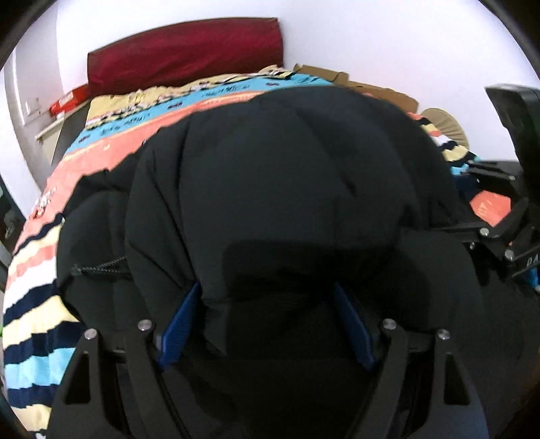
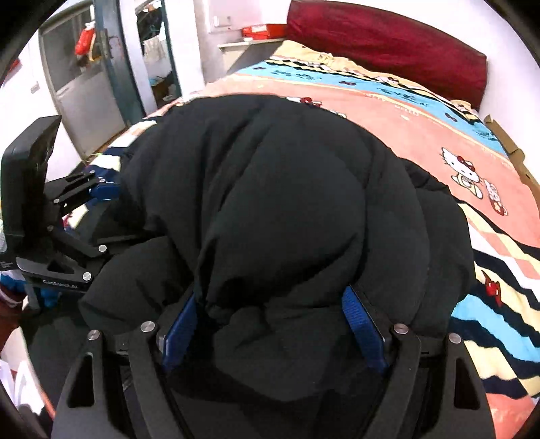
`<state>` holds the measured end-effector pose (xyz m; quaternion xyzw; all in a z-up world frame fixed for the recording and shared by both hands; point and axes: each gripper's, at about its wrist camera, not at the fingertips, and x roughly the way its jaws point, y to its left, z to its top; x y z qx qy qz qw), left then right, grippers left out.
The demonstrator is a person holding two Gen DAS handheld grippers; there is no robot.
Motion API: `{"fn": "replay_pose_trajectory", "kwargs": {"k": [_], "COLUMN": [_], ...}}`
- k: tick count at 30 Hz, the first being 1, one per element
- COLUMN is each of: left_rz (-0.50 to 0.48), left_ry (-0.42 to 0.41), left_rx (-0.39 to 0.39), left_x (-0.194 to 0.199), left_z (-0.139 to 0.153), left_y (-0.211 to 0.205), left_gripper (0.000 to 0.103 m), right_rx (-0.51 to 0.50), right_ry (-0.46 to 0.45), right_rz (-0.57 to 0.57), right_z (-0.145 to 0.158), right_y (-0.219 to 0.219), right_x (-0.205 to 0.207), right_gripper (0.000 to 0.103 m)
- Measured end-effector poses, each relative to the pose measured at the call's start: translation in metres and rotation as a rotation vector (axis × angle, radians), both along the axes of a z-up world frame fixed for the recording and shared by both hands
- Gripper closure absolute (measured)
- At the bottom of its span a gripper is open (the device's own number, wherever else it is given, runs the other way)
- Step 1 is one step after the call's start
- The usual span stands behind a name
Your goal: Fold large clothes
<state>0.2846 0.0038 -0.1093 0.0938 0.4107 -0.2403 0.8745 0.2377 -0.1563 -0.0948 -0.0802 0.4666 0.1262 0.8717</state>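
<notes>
A bulky black padded jacket [image 1: 287, 175] lies bunched on a striped bed blanket [image 1: 37, 270]; it also fills the right wrist view [image 2: 270, 189]. My left gripper [image 1: 266, 293] has its blue pads [image 1: 179, 324] spread wide, with jacket fabric bulging between them. My right gripper [image 2: 270, 297] stands the same way, blue pads [image 2: 362, 324] apart around a thick fold of the jacket. Each gripper shows at the edge of the other's view: the right gripper [image 1: 506, 229] and the left gripper [image 2: 67, 209]. The fingertips are hidden in the fabric.
A dark red pillow [image 1: 185, 50] lies at the bed's head against the white wall. A cardboard box [image 1: 354, 81] sits at the far bed edge. A red box [image 2: 263, 30] rests on a ledge. A door [image 2: 84, 84] stands left of the bed.
</notes>
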Motion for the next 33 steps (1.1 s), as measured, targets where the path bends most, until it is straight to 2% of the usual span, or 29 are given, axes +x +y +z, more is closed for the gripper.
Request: {"fn": "replay_pose_trajectory", "kwargs": {"k": [2, 6, 9, 12, 14, 17, 20, 23, 26, 30, 33], "left_rz": [0.013, 0.029, 0.037, 0.039, 0.05, 0.018, -0.013, -0.002, 0.016, 0.025, 0.032], "left_ry": [0.011, -0.024, -0.017, -0.01, -0.003, -0.03, -0.059, -0.026, -0.006, -0.002, -0.002], "left_rx": [0.002, 0.051, 0.052, 0.043, 0.014, -0.042, -0.042, -0.008, 0.042, 0.065, 0.071], "left_x": [0.012, 0.022, 0.026, 0.019, 0.008, -0.013, -0.028, -0.022, -0.015, -0.007, -0.003], "left_z": [-0.009, -0.021, -0.023, -0.013, 0.004, 0.03, 0.044, 0.032, 0.009, -0.009, -0.016], "left_y": [-0.002, -0.011, -0.012, -0.009, -0.005, -0.004, -0.009, -0.016, -0.023, -0.031, -0.032], "left_gripper": [0.024, 0.024, 0.024, 0.025, 0.026, 0.026, 0.026, 0.026, 0.025, 0.026, 0.025], "right_rx": [0.007, 0.004, 0.017, 0.014, 0.034, 0.048, 0.067, 0.039, 0.024, -0.002, -0.007], "right_ry": [0.003, -0.026, -0.025, -0.007, -0.006, -0.051, -0.084, -0.075, -0.043, 0.001, 0.011], "right_rz": [-0.015, -0.035, -0.047, -0.045, -0.05, -0.03, -0.005, 0.008, -0.007, -0.018, -0.028], "right_z": [-0.011, -0.033, -0.038, -0.029, -0.016, 0.004, 0.019, 0.015, -0.005, -0.037, -0.046], "right_y": [-0.005, -0.01, -0.014, -0.013, -0.013, -0.011, -0.008, -0.004, -0.006, -0.008, -0.009], "right_x": [0.013, 0.032, 0.037, 0.032, 0.022, 0.0, -0.018, -0.019, -0.008, 0.007, 0.014], "right_gripper": [0.022, 0.022, 0.021, 0.021, 0.021, 0.021, 0.021, 0.021, 0.021, 0.021, 0.021]}}
